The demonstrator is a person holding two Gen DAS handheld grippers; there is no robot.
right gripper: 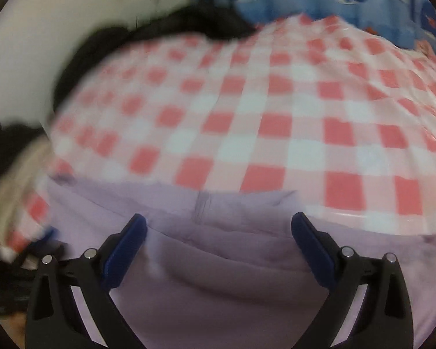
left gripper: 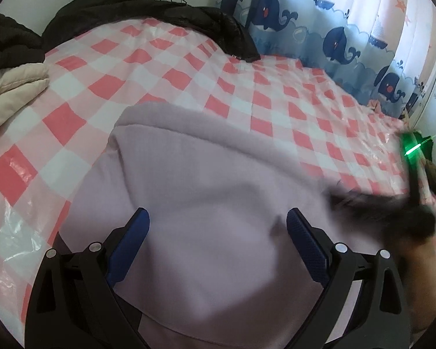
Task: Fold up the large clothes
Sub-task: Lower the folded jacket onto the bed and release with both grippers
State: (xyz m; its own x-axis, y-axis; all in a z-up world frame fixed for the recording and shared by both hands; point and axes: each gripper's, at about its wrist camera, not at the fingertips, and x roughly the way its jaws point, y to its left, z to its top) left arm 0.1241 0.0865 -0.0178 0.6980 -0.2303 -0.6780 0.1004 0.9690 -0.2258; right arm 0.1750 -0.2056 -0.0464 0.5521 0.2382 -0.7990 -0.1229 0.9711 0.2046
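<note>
Left wrist view takes in one bed under a pink-and-white checked cover, with one lilac garment spread over its near part. Two dark garments are heaped along the far edge by the wall, and one cream padded garment lies at the left edge. A whale-print curtain hangs at the far right.

Only this view shows the right gripper from outside: a dark, motion-blurred shape low over the lilac garment's right edge, with a green light above it; whether it touches the cloth is unclear. Right wrist view is blurred throughout, yet it alone shows the garment's folded far edge with a short seam.

Left gripper hovers over the lilac cloth, blue-padded jaws spread wide, nothing between them. Right gripper likewise points across the bed, jaws wide apart, gripping nothing.
</note>
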